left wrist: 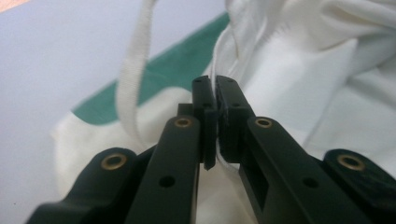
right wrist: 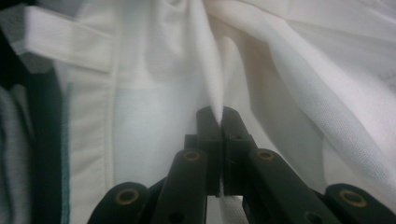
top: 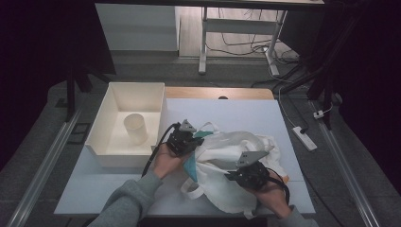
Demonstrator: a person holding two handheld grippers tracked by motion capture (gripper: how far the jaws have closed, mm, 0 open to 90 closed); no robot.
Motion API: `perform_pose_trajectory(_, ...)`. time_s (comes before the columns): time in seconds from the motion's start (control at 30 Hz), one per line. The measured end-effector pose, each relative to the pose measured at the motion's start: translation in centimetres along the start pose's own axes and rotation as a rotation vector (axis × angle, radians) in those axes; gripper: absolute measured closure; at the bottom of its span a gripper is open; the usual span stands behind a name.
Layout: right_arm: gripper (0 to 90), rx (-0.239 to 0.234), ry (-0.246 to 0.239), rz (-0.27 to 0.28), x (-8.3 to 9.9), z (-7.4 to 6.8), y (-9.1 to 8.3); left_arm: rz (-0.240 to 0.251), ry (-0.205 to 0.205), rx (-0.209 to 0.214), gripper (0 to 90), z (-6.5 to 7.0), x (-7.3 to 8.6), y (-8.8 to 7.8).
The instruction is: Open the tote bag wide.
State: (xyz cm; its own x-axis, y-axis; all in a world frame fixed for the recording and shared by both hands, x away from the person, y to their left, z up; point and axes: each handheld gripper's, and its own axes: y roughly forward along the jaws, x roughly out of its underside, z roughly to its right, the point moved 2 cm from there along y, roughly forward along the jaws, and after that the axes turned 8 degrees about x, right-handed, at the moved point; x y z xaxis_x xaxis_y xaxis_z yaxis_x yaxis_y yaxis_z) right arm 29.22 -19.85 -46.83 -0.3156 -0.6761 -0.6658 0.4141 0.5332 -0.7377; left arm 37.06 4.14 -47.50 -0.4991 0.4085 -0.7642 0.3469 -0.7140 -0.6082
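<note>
Both grippers are on the white cloth bag (top: 231,163), which lies crumpled on the pale table (top: 94,187), right of centre and near the person's edge. The left gripper (top: 189,142) sits at the bag's left rim, and in the left gripper view its jaws are pressed together on a thin fold of the fabric (left wrist: 299,79), the cloth edge running up between the tips. A white strap (left wrist: 133,74) loops up just beside those jaws, with a green panel (left wrist: 187,70) of the bag behind it. The right gripper (top: 239,176) is at the near side of the bag; its own view shows the jaws nipped shut on a pleat of white cloth (right wrist: 210,79) rising straight from the tips. To the left stands a white bin (top: 109,106) holding a pale cup (top: 135,127), well apart from the bag.
</note>
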Motion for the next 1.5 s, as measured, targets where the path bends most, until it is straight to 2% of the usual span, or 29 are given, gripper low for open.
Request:
perform_pose_trajectory(0.1,88.6,-0.018,-0.002,0.029,0.2,-0.6,-1.3,0.009,-0.001,0.005,86.6,0.3,-0.1,-0.2)
perform_pose_trajectory(0.2,88.7,-0.047,0.001,0.04,0.6,-0.9,-1.9,0.009,0.01,0.003,86.6,0.6,-0.2,-0.3)
perform_pose_trajectory(0.3,88.8,-0.082,0.021,0.039,1.2,-0.8,-1.6,0.003,0.019,-0.005,86.6,0.7,-0.2,-0.3)
perform_pose_trajectory(0.47,88.8,-0.127,0.05,0.034,1.9,-0.3,-1.0,-0.021,0.024,0.011,85.9,0.7,0.0,0.1)
perform_pose_trajectory(0.6,88.7,-0.135,0.065,0.034,2.2,0.1,-0.5,-0.019,0.042,0.021,79.8,1.1,0.1,0.0)
perform_pose_trajectory(0.73,88.6,-0.125,0.075,0.041,2.2,0.5,-0.2,0.007,0.048,0.061,73.6,1.5,0.0,-0.8)
perform_pose_trajectory(0.83,88.6,-0.124,0.08,0.043,2.2,0.8,0.0,0.027,0.081,0.082,65.4,2.1,-0.4,-1.8)
perform_pose_trajectory(0.93,88.6,-0.13,0.088,0.045,2.3,0.9,0.1,0.056,0.117,0.11,61.3,3.0,-1.0,-3.0)
perform_pose_trajectory(1.0,88.6,-0.129,0.087,0.046,2.3,1.0,0.2,0.052,0.141,0.148,57.8,3.8,-1.5,-3.4)
perform_pose_trajectory(1.07,88.6,-0.128,0.086,0.046,2.3,0.9,0.2,0.049,0.173,0.168,55.9,4.6,-1.9,-3.4)
perform_pose_trajectory(1.2,88.6,-0.126,0.088,0.046,2.3,0.9,0.4,-0.003,0.218,0.207,54.0,6.0,-2.6,-2.3)
perform_pose_trajectory(1.4,88.6,-0.124,0.085,0.051,2.4,0.8,0.4,-0.112,0.242,0.244,53.2,6.6,-3.0,0.6)
perform_pose_trajectory(1.5,88.6,-0.124,0.081,0.053,2.4,0.8,0.4,-0.155,0.263,0.234,51.6,6.7,-3.1,1.9)
